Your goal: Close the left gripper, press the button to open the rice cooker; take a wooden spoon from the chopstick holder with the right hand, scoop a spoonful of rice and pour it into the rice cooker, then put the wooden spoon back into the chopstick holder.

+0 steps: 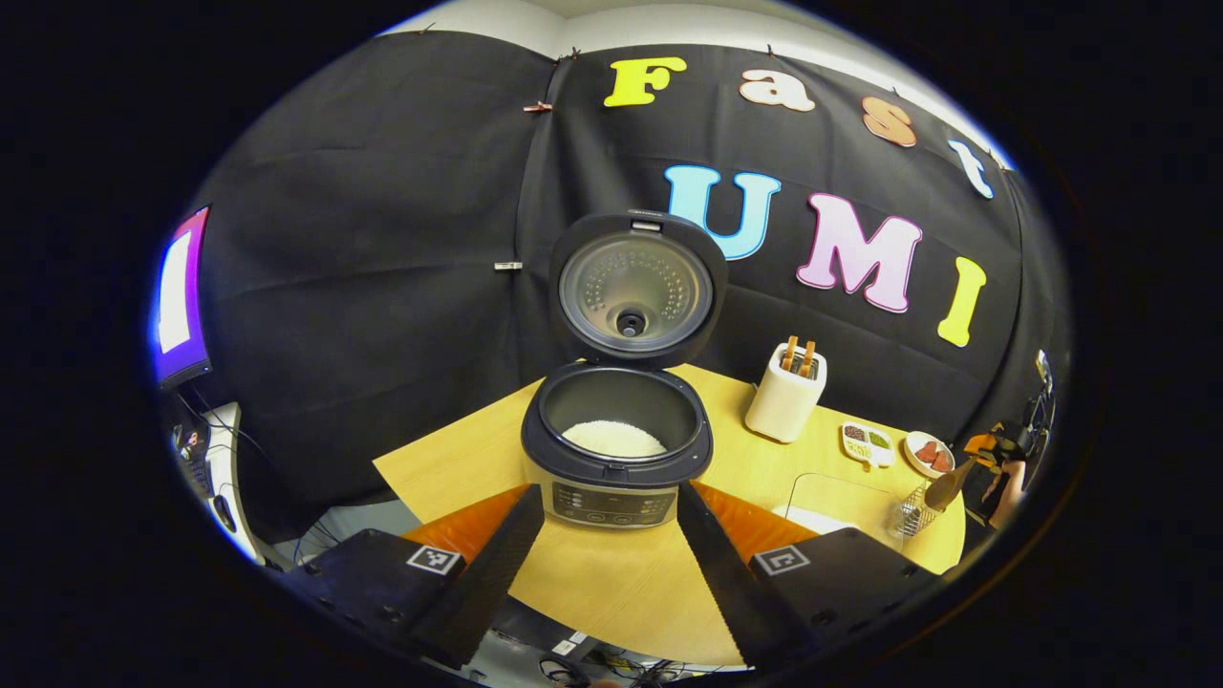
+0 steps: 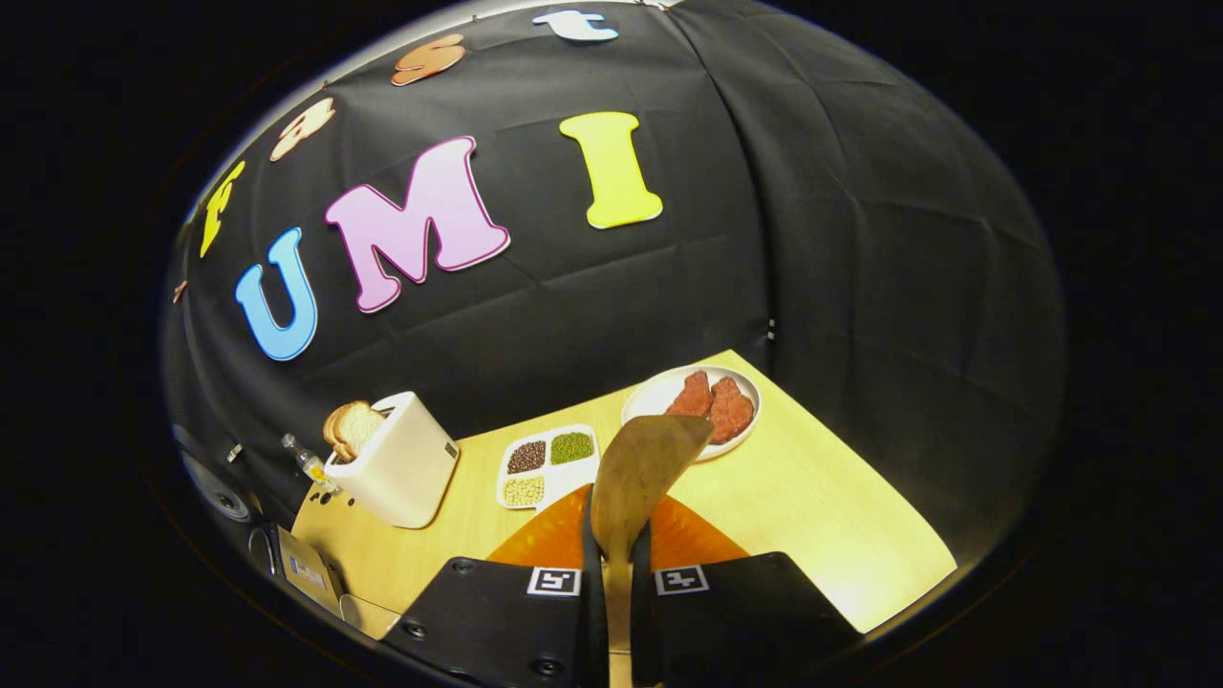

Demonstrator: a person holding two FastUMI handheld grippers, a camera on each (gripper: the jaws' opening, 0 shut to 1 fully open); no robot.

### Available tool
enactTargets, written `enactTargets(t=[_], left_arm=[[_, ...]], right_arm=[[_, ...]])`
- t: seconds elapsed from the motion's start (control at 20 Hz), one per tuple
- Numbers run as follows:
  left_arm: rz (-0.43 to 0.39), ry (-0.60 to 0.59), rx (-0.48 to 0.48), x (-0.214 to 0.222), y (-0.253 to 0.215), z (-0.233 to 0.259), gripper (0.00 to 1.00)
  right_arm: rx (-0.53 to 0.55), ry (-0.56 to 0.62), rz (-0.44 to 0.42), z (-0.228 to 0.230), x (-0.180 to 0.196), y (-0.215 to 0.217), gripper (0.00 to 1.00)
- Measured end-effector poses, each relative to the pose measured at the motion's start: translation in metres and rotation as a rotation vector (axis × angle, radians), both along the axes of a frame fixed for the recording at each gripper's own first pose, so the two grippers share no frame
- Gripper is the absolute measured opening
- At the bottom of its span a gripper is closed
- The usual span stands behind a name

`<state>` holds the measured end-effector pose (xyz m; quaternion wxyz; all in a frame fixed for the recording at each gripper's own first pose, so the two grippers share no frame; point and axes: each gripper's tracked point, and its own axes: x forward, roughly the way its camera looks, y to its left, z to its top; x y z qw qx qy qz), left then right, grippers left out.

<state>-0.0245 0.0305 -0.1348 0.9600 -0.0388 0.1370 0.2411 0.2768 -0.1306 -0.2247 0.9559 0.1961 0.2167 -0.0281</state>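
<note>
Wooden spoon (image 2: 638,478) pinched upright in right claw (image 2: 616,573) (left claw (image 1: 611,564) wide).

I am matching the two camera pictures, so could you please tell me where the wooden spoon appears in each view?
Left gripper view: the wooden spoon is far right, small, above the wire chopstick holder.
Right gripper view: the spoon is bottom centre, held in the right gripper, bowl upward.
Shared landmark: the white toaster.
</note>
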Motion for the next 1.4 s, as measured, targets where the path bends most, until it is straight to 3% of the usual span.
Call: enactTargets(t=[0.4,0.6,0.65,0.7,0.8,0.9,1.4], left_arm=[[0.041,0.01,0.022,-0.005,0.005,0.009,0.96],[0.043,-0.017,0.043,0.0,0.009,0.026,0.96],[0.042,-0.027,0.052,0.0,0.011,0.033,0.96],[0.044,-0.04,0.059,0.001,0.012,0.039,0.96],[0.045,-0.074,0.054,0.005,0.014,0.052,0.95],[0.049,-0.1,0.056,0.008,0.019,0.066,0.96],[0.01,-0.245,0.163,0.054,0.053,0.18,0.96]], right_arm=[[0.057,0.079,-0.028,-0.043,-0.006,0.008,0.13],[0.053,0.067,-0.031,-0.037,-0.011,0.012,0.18],[0.044,0.068,-0.024,-0.036,-0.014,0.014,0.27],[0.029,0.074,-0.017,-0.036,-0.019,0.014,0.25],[-0.01,0.086,0.0,-0.035,-0.03,0.014,0.73],[-0.06,0.076,0.017,-0.027,-0.043,0.011,1.0],[-0.281,-0.093,0.102,0.055,-0.108,0.006,0.99]])
